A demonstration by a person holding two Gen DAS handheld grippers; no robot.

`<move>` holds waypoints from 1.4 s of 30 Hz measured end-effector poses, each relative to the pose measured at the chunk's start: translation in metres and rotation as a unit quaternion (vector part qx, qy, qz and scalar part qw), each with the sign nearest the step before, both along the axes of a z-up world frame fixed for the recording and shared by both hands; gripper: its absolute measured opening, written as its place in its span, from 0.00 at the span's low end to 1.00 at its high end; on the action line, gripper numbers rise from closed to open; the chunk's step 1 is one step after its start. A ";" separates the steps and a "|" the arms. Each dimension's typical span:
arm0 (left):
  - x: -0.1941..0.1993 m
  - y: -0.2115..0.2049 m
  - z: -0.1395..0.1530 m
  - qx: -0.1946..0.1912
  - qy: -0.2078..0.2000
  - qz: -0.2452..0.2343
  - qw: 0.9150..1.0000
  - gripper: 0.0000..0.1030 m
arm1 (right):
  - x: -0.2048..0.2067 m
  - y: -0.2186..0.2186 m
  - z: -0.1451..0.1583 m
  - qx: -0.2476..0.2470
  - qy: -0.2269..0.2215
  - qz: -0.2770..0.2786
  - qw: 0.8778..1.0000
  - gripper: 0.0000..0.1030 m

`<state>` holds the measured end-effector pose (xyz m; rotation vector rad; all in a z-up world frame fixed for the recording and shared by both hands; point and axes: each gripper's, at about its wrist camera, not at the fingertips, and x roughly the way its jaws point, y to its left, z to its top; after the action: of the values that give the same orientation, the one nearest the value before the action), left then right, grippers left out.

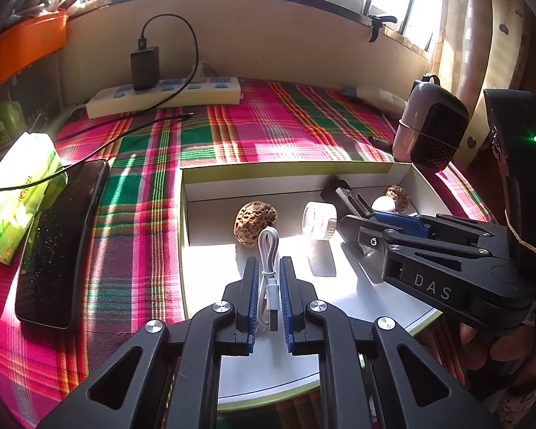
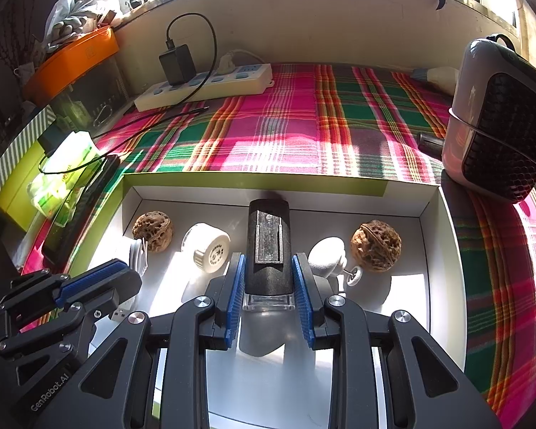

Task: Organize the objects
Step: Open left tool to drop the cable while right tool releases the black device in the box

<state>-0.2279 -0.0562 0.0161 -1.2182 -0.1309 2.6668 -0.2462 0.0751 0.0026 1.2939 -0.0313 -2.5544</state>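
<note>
Left wrist view shows the left claw (image 1: 268, 268) nearly closed around a coiled white USB cable (image 1: 268, 250), its blue pads flanking the bundle on both sides, with the cable loop poking out ahead of the tips. Just beyond the tips lies a walnut (image 1: 255, 223), and to its right a small white round jar (image 1: 319, 220), all inside an open white box (image 1: 293, 178) on the plaid-covered surface (image 1: 268, 125). Left of the claw, outside the box, rest a black phone (image 1: 60, 243) and a green tissue pack (image 1: 18, 193).

Right wrist view shows the right claw (image 2: 268, 268) partly open, its pads pressed against the sides of a black block with a clear base (image 2: 268, 246), which it holds over the box floor. Right of this claw sit a white knobbed piece (image 2: 330, 254) and a second walnut (image 2: 375, 245). Far ahead, a power strip (image 2: 203, 85) lies by the wall.
</note>
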 end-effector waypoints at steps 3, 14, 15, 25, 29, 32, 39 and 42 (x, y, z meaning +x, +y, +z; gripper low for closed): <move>0.000 0.002 0.001 0.001 0.002 -0.002 1.000 0.15 | 0.000 0.000 0.000 0.000 0.000 0.001 1.000 0.28; 0.001 0.002 0.001 0.000 0.003 -0.002 1.000 0.21 | 0.002 -0.001 0.002 0.002 0.002 0.003 1.000 0.33; 0.001 0.002 0.001 0.000 0.003 -0.003 1.000 0.21 | 0.003 -0.001 0.002 0.001 0.003 0.004 1.000 0.34; 0.002 0.002 0.002 -0.002 0.004 0.000 1.000 0.23 | 0.008 -0.003 0.008 0.009 0.013 0.006 1.000 0.38; 0.005 0.002 0.004 -0.002 0.005 0.002 1.000 0.25 | 0.009 -0.002 0.009 0.010 0.015 0.005 1.000 0.38; 0.006 0.001 0.004 -0.003 0.005 0.002 1.000 0.25 | 0.011 -0.003 0.009 0.010 0.016 0.005 1.000 0.38; 0.011 0.000 0.006 -0.003 0.007 0.004 1.000 0.26 | 0.016 -0.002 0.012 0.009 0.021 0.004 1.000 0.39; 0.015 0.000 0.008 -0.006 0.008 0.004 1.000 0.26 | 0.019 -0.001 0.014 0.007 0.023 0.001 1.000 0.44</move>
<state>-0.2132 -0.0562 0.0240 -1.2033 -0.1180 2.6871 -0.2274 0.0744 0.0164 1.2390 -0.0015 -2.5862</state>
